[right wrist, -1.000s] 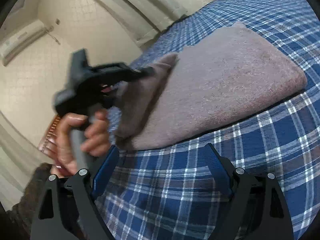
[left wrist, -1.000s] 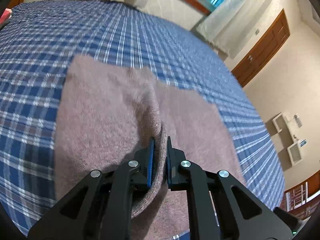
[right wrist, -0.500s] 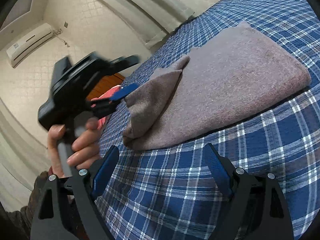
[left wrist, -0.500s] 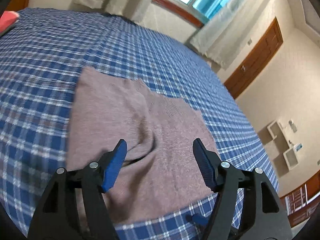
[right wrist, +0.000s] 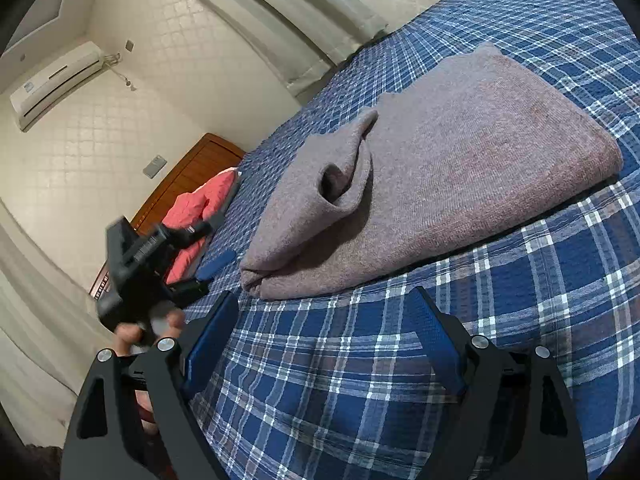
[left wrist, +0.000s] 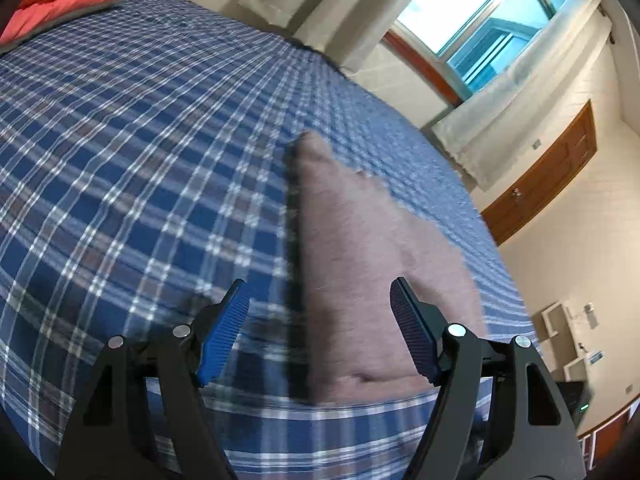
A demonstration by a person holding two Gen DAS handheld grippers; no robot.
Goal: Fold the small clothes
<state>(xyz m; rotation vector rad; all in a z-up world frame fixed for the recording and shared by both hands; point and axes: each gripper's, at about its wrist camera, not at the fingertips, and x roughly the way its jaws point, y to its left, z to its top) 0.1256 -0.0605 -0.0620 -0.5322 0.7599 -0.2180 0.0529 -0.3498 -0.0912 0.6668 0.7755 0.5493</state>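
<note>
A folded grey-brown knit garment [right wrist: 432,184] lies on the bed's blue plaid cover [right wrist: 400,380], a loose sleeve [right wrist: 344,176] slumped over its near end with the cuff gaping. The left gripper [left wrist: 320,328] hangs apart from the cloth with its jaws spreading wider and pinching nothing, while the right gripper [right wrist: 320,340] hovers over bare plaid just before the garment's edge, jaws spread wide and empty. A red pillow [right wrist: 200,208] rests by the wooden headboard [right wrist: 188,176]; no container or legible writing shows.

Left gripper [left wrist: 320,328], jaws opening, empty, above folded mauve garment [left wrist: 360,272] on plaid bedspread [left wrist: 140,160].
</note>
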